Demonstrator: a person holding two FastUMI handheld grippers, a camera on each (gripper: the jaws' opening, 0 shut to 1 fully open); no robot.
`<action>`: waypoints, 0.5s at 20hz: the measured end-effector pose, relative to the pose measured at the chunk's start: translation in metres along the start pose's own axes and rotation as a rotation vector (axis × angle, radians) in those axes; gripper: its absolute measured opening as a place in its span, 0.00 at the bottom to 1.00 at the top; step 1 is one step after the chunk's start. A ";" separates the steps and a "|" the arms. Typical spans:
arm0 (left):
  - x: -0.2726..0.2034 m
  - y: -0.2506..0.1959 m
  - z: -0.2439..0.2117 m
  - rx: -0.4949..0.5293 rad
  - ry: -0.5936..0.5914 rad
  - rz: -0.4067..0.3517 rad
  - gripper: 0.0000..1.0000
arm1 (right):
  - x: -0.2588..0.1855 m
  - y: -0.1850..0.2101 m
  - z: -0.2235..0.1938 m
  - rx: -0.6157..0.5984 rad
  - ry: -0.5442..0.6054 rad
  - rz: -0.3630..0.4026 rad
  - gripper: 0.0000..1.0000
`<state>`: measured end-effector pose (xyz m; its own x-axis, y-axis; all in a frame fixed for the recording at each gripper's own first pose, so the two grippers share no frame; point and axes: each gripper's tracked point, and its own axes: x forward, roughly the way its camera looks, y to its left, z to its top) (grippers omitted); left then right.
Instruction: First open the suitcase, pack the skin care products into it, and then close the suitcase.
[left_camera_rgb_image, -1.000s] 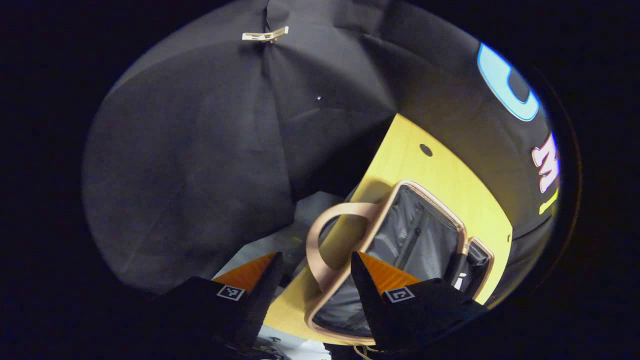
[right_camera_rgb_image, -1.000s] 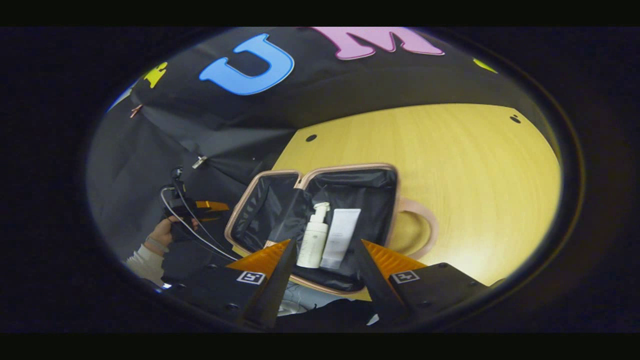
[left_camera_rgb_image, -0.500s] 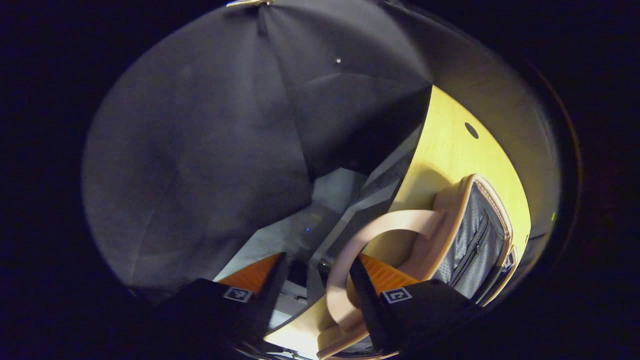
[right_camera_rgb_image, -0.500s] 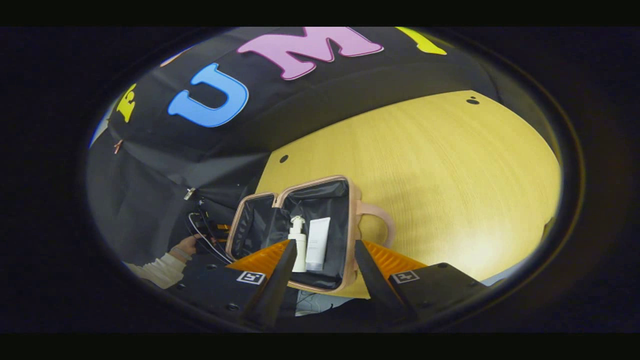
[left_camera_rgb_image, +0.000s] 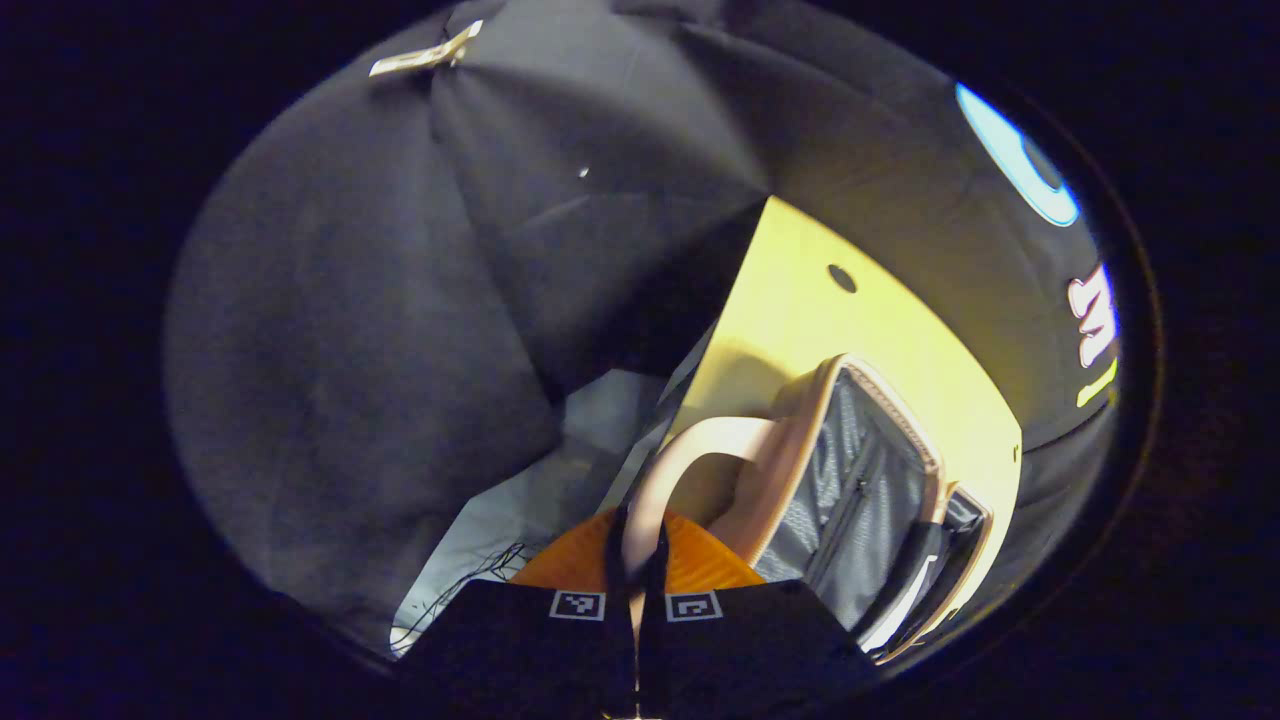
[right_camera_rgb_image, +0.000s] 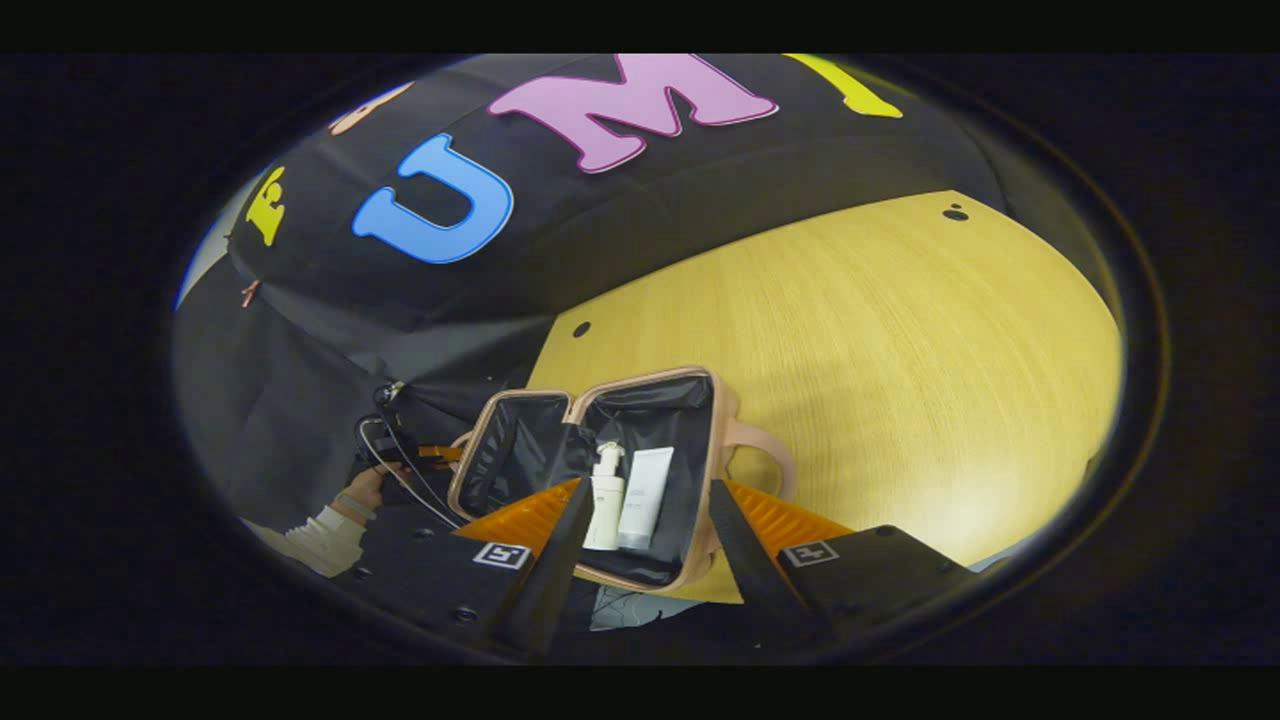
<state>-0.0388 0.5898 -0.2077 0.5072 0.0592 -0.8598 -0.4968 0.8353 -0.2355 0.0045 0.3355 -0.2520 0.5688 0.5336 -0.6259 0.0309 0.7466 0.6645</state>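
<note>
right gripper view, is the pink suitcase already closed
No, the pink suitcase lies open on the wooden table, with a white pump bottle and white tube inside.

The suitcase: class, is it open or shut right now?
Open. The suitcase lies spread on the table, dark lining exposed, with a pump bottle and tube inside.

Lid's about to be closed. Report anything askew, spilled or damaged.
Nothing stands out. The pump bottle and tube lie side by side in the open suitcase, no spill visible. The left gripper is shut on the lid's handle.

The left gripper view is sitting close beside the suitcase (left_camera_rgb_image: 860, 480); the right gripper view is looking down from farther, sharing it (right_camera_rgb_image: 600, 440).
</note>
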 end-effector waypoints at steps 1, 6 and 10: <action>-0.018 -0.010 0.004 0.023 -0.027 -0.021 0.07 | 0.001 0.003 0.003 0.005 -0.007 0.014 0.76; -0.121 -0.092 0.027 0.132 -0.176 -0.139 0.06 | -0.013 0.005 0.022 -0.068 -0.071 0.059 0.76; -0.193 -0.175 0.011 0.226 -0.257 -0.243 0.06 | -0.050 -0.014 0.047 -0.213 -0.145 0.049 0.75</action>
<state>-0.0421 0.4383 0.0046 0.7639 -0.0433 -0.6438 -0.1890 0.9390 -0.2874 0.0147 0.2797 -0.2109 0.6779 0.5199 -0.5197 -0.1642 0.7962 0.5823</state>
